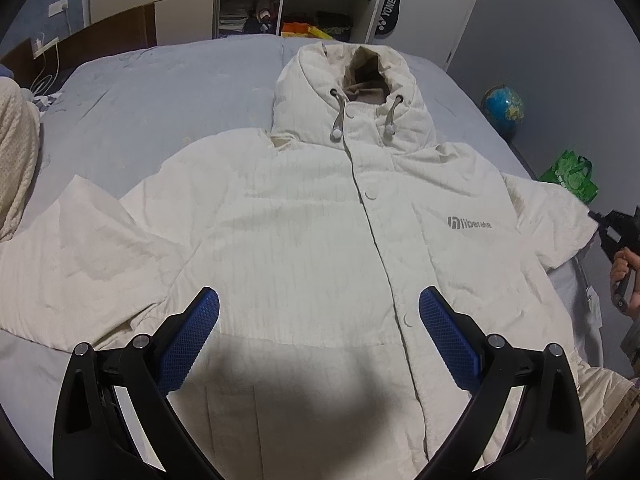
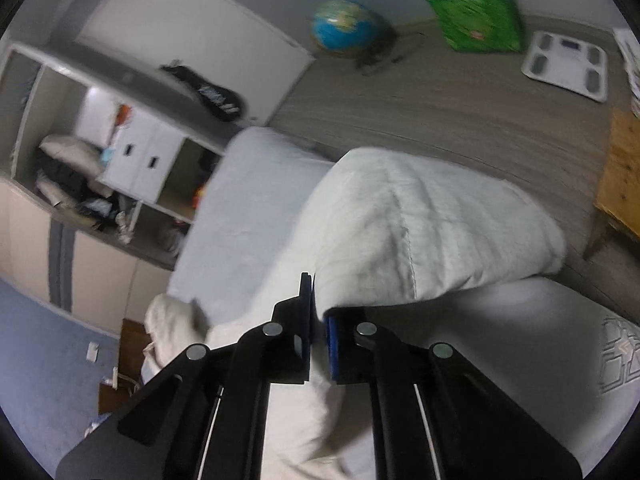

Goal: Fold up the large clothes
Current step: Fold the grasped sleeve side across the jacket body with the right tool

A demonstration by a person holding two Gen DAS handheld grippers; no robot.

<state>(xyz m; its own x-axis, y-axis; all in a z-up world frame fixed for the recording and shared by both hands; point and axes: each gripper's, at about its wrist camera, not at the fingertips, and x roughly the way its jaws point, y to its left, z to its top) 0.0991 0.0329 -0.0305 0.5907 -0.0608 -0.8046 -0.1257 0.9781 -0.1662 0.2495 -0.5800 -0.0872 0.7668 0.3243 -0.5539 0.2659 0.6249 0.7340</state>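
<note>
A cream hooded jacket (image 1: 312, 216) lies face up and buttoned on the pale blue bed (image 1: 168, 92), hood at the far end, both sleeves spread out. My left gripper (image 1: 319, 296) hovers open over the jacket's lower front, with nothing between its blue pads (image 1: 188, 344). In the left wrist view, a hand carries my right gripper (image 1: 600, 220) at the tip of the right-hand sleeve. The right wrist view shows that gripper (image 2: 318, 308) shut on the sleeve (image 2: 420, 220), whose fabric is pinched between the pads and bulges lifted off the bed (image 2: 240, 200).
A cream knitted blanket (image 1: 16, 160) lies at the bed's left edge. Beyond the bed's far end stand open wardrobe shelves (image 1: 256, 8) and a black racket bag (image 1: 390, 8). On the floor to the right are a globe (image 2: 344, 26), a green bag (image 2: 468, 4), a white scale (image 2: 568, 64) and a wooden stool (image 2: 624, 172).
</note>
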